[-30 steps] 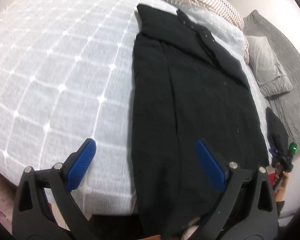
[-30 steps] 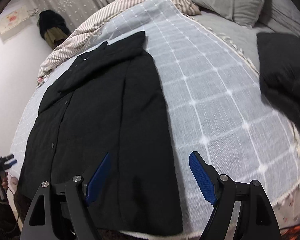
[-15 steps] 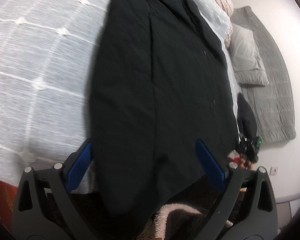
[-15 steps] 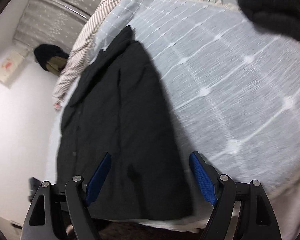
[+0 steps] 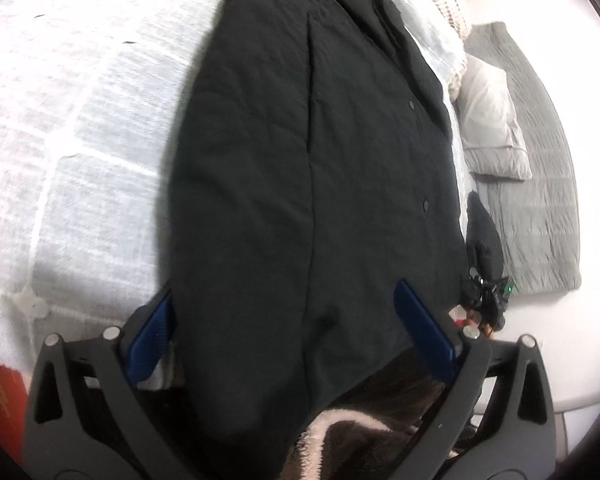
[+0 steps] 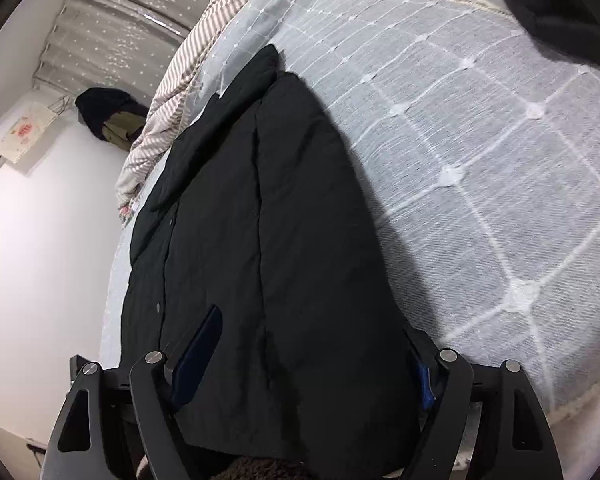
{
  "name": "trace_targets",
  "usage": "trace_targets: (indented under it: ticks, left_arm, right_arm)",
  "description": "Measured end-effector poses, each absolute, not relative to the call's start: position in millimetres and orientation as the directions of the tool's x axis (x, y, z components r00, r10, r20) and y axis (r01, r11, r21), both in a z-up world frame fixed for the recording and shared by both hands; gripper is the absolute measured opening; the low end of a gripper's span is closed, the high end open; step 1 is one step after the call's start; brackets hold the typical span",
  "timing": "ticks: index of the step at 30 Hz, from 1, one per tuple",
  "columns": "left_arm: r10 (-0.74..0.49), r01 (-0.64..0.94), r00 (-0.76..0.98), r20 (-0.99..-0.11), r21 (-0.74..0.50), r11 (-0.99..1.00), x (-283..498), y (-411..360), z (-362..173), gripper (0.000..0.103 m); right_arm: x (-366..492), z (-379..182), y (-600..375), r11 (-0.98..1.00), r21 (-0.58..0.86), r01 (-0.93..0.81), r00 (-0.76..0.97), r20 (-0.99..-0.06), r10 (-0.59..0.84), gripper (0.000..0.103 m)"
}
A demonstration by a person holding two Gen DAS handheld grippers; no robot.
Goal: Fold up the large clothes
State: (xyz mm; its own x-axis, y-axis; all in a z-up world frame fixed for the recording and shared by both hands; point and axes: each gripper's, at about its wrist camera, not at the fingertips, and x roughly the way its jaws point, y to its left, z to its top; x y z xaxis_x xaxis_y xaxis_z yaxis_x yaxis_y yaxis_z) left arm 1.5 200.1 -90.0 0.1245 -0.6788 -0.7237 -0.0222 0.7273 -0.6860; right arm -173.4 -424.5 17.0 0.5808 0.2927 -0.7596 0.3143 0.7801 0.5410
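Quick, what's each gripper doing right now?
Left gripper: open, holding nothing, fingers straddling the black coat hem.
Right gripper: open, same.

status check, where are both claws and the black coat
Left claw open, straddling the hem of the black coat. Right claw open over the same hem, nothing gripped. Coat flat on the checked bedspread, sides folded in. Nothing in the way.

A grey pillow (image 5: 490,120) lies on a grey quilt (image 5: 540,208).
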Motion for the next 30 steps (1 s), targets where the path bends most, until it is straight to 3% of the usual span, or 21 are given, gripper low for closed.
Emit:
trace_targets:
  ticks: [10, 11, 12, 15, 16, 18, 20, 23, 30]
  left_arm:
    - [-0.632, 0.044, 0.128, -0.764, -0.632, 0.773, -1.1, 177.1, -88.0, 0.102]
    - [-0.628, 0.057, 0.126, -0.768, -0.626, 0.777, -1.2, 172.5, -87.1, 0.101]
    - [-0.626, 0.075, 0.120, -0.770, -0.622, 0.779, -1.2, 169.0, -86.9, 0.100]
    - [-0.629, 0.097, 0.116, -0.768, -0.622, 0.777, -3.2, 160.3, -84.5, 0.089]
    - [-0.627, 0.101, 0.120, -0.769, -0.619, 0.779, -3.5, 159.0, -83.7, 0.081]
    - [-0.601, 0.095, 0.134, -0.788, -0.593, 0.800, -3.4, 160.2, -84.8, 0.068]
    - [-0.574, 0.082, 0.154, -0.804, -0.569, 0.818, -3.4, 158.9, -83.6, 0.037]
    - [-0.599, 0.030, 0.179, -0.780, -0.605, 0.796, -4.5, 165.3, -82.9, 0.021]
    - [-0.656, 0.092, 0.328, -0.680, -0.668, 0.738, -7.6, 167.0, -30.2, 0.014]
  right_arm:
    - [-167.2, 11.2, -424.4, 0.773, 0.561, 0.297, 0.568, -0.754, 0.330, 0.082]
    - [-165.5, 11.4, -423.5, 0.776, 0.556, 0.296, 0.564, -0.758, 0.328, 0.081]
    - [-163.4, 11.2, -421.8, 0.770, 0.570, 0.286, 0.563, -0.750, 0.346, 0.070]
    - [-159.1, 2.8, -417.8, 0.719, 0.637, 0.277, 0.551, -0.719, 0.425, 0.060]
    - [-157.3, 1.9, -414.9, 0.731, 0.624, 0.278, 0.544, -0.729, 0.415, 0.057]
    - [-153.8, 1.1, -408.6, 0.747, 0.602, 0.283, 0.533, -0.746, 0.399, 0.040]
    - [-152.1, 0.0, -406.0, 0.736, 0.613, 0.287, 0.529, -0.742, 0.412, 0.027]
    - [-151.2, 5.5, -401.2, 0.738, 0.616, 0.277, 0.545, -0.733, 0.407, 0.020]
    - [-142.3, 60.4, -376.9, 0.755, 0.642, 0.134, 0.652, -0.631, 0.421, 0.015]
